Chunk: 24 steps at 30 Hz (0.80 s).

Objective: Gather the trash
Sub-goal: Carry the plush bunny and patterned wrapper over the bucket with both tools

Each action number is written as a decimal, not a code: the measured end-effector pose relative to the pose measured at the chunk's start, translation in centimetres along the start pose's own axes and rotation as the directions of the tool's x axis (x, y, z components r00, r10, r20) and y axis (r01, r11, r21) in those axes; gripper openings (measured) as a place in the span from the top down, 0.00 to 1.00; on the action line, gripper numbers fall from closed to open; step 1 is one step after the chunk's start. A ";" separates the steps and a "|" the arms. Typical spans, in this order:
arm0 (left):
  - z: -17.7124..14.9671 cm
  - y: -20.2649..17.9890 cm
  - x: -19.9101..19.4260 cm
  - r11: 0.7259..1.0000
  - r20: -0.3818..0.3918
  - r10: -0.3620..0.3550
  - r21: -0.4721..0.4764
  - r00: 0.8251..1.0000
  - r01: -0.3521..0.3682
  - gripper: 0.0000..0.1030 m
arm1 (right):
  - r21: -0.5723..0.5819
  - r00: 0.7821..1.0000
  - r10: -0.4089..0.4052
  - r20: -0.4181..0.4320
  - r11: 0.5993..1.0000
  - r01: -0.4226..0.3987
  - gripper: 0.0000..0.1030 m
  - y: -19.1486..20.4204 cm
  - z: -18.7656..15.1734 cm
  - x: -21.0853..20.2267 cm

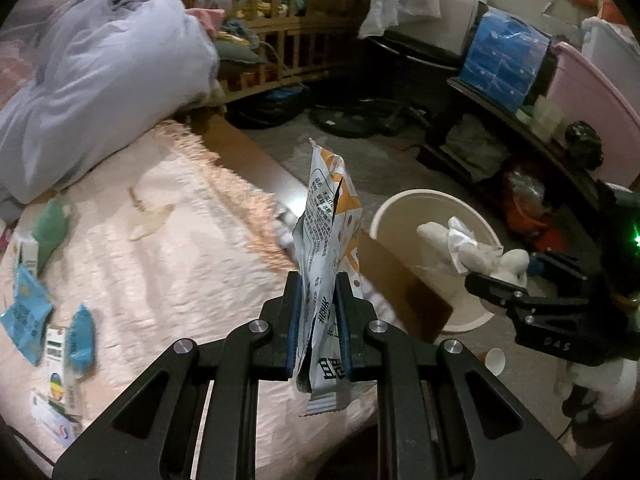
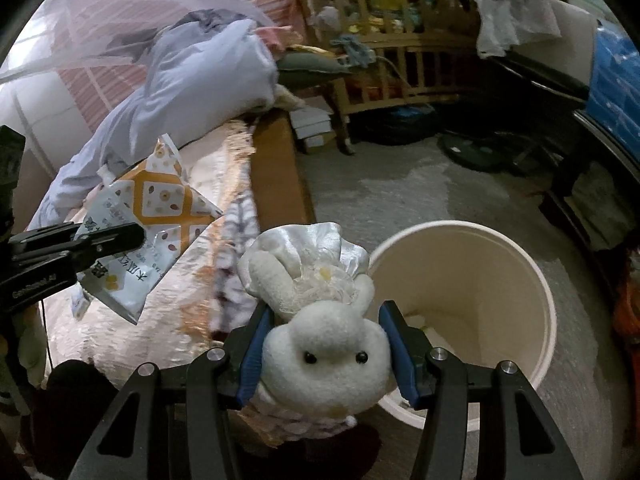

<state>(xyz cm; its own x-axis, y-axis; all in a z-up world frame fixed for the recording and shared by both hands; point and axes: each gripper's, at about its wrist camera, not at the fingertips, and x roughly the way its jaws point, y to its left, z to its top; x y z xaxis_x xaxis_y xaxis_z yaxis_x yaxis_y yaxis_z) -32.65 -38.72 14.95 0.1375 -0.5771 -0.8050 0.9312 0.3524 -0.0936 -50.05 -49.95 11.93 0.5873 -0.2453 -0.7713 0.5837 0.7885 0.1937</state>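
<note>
My left gripper (image 1: 318, 320) is shut on a white and orange snack wrapper (image 1: 330, 232), which stands up between the blue pads over the edge of the bed. The same wrapper (image 2: 148, 216) shows at the left of the right wrist view. My right gripper (image 2: 324, 352) is shut on a white plush bunny (image 2: 324, 356) in a silvery dress, just left of the cream waste bin (image 2: 536, 280). In the left wrist view that bunny (image 1: 472, 248) hangs over the bin (image 1: 384, 216), held by the right gripper (image 1: 504, 280).
Several blue and white packets (image 1: 24, 316) lie on the pink bedspread (image 1: 160, 264) at the left. A grey-blue quilt (image 1: 96, 84) is piled at the bed's head. A wooden crib (image 1: 280, 40), a dark low table (image 1: 520, 120) and a small paper cup (image 1: 495, 360) stand around the bin.
</note>
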 end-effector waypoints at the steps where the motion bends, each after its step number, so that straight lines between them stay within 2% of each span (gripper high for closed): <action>1: 0.2 -0.4 0.3 1.000 -0.003 -0.008 0.001 1.000 0.008 0.86 | 0.006 1.000 -0.004 -0.002 1.000 0.004 0.49 -0.3 -0.1 0.0; 24: 2.4 -6.3 4.9 0.990 -0.061 -0.138 0.001 0.989 0.138 0.86 | 0.138 0.997 -0.067 -0.030 0.988 0.071 0.49 -7.6 -1.9 0.3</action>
<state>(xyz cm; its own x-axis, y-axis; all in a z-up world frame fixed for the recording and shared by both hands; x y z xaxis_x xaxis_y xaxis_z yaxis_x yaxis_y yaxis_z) -37.08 -45.53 13.01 -0.0126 -0.5744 -0.8185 0.9414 0.2690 -0.2033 -55.41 -54.96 9.02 0.5298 -0.2809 -0.8003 0.6955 0.6839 0.2204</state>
